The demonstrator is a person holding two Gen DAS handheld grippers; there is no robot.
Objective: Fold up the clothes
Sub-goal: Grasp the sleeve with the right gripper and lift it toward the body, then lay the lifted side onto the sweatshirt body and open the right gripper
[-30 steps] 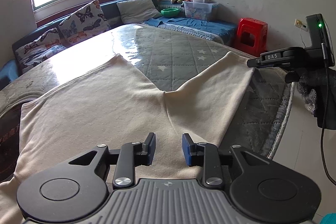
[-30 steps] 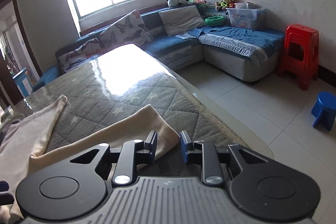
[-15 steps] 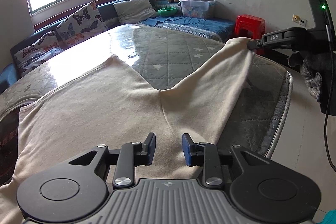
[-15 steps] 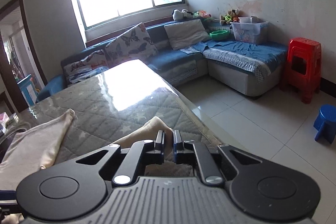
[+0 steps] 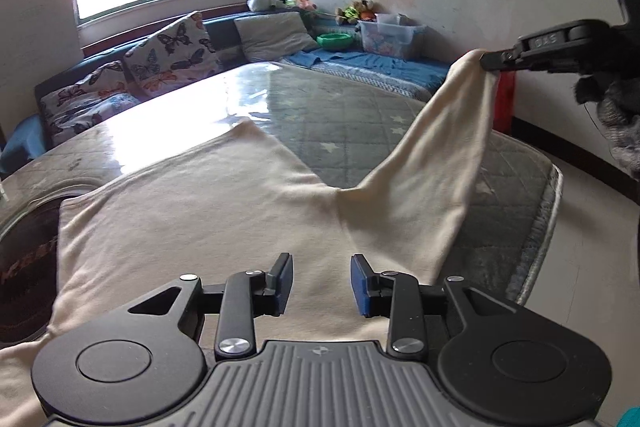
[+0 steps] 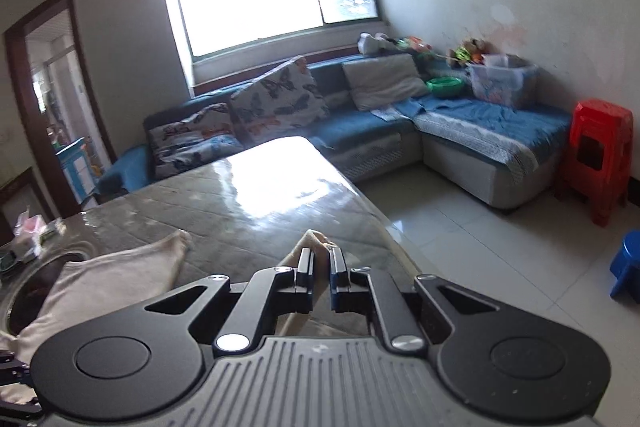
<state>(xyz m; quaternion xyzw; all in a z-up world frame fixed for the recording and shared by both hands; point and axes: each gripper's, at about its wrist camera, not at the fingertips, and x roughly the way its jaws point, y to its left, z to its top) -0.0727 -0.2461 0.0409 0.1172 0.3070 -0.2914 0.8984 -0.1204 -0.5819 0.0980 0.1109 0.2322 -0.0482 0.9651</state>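
Cream garment point(image 5: 208, 211): spread on quilted tabletop point(image 5: 352, 115). Right gripper point(image 6: 320, 269): clamped on far corner, raised clear of the surface. Left gripper point(image 5: 321, 283): jaws apart, empty, above near hem. Step: first fold starting. Next: carry corner across.

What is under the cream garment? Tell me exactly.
Under the cream garment lies a grey quilted star-print table cover beneath a glossy clear sheet. At left a dark round patch shows. Whatever sits directly beneath the fabric is hidden.
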